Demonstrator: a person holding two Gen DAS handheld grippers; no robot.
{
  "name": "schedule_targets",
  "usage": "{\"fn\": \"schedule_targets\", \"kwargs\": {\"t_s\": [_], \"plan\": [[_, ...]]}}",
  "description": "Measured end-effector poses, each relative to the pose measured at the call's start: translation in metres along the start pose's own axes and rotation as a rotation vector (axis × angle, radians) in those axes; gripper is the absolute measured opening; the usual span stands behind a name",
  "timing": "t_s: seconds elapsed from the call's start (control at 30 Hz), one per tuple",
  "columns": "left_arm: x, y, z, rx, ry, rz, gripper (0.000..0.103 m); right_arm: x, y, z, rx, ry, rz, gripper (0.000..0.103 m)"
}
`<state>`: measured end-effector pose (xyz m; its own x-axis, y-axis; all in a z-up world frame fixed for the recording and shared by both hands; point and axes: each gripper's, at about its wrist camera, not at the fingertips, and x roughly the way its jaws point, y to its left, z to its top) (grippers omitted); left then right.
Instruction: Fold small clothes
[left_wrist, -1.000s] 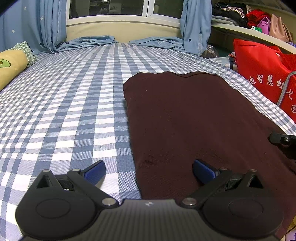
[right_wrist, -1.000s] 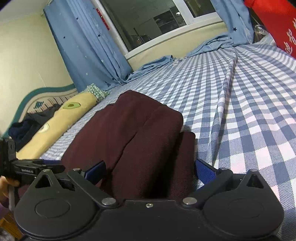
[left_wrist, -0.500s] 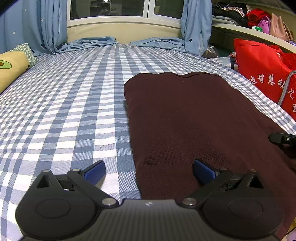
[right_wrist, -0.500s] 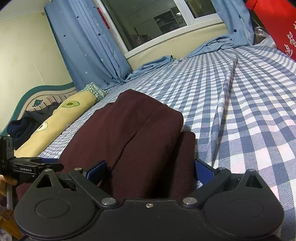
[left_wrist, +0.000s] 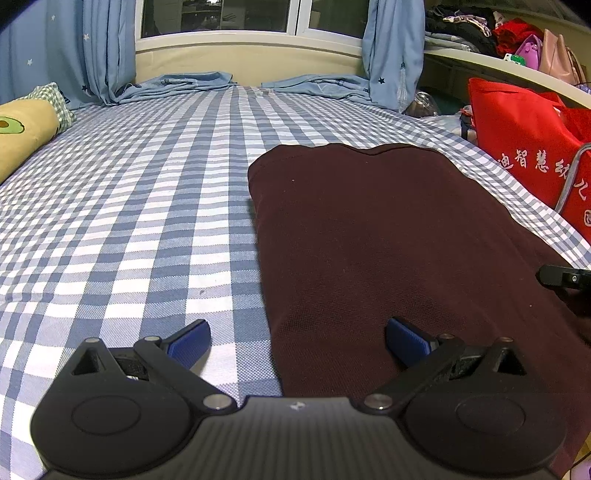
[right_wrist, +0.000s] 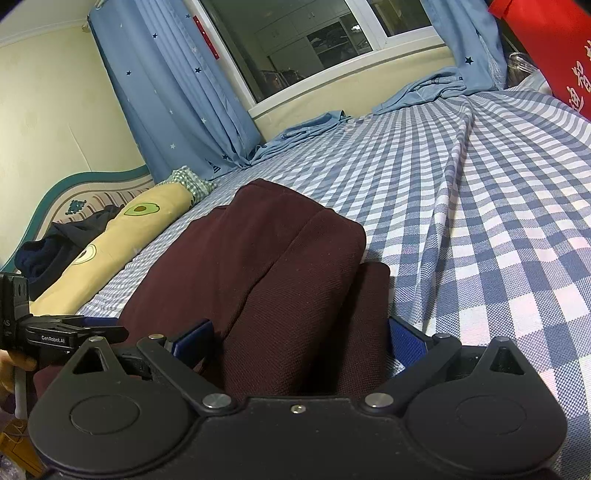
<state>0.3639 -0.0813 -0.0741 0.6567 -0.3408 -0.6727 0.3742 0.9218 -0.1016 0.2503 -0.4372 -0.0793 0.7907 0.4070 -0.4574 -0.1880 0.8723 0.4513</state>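
Note:
A dark maroon garment lies folded flat on the blue-checked bed sheet. My left gripper is open just above the bed, straddling the garment's near left edge: the right finger is over the cloth, the left finger over the sheet. In the right wrist view the garment bulges in thick folds between the spread fingers of my right gripper, which is open with the cloth lying in the gap. The left gripper shows at the left edge there.
A yellow avocado-print bolster lies at the bed's left side. A red bag stands beside the bed's right edge. Blue curtains and crumpled blue cloth lie under the window. Dark clothes sit by the headboard.
Both grippers have stayed open and almost still. The right wrist view has crept slightly closer to the garment.

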Motion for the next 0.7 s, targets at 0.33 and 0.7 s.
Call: {"fn": "schedule_targets", "kwargs": {"t_s": [0.33,0.7], "plan": [[0.002,0.002,-0.001,-0.027,0.0,-0.007,0.103,-0.001,-0.001,-0.001,0.0,-0.007,-0.005,0.098],[0.001,-0.007,0.001,0.019,0.004,0.023,0.103,-0.002,-0.001,-0.001,0.008,-0.011,0.001,0.098]]}}
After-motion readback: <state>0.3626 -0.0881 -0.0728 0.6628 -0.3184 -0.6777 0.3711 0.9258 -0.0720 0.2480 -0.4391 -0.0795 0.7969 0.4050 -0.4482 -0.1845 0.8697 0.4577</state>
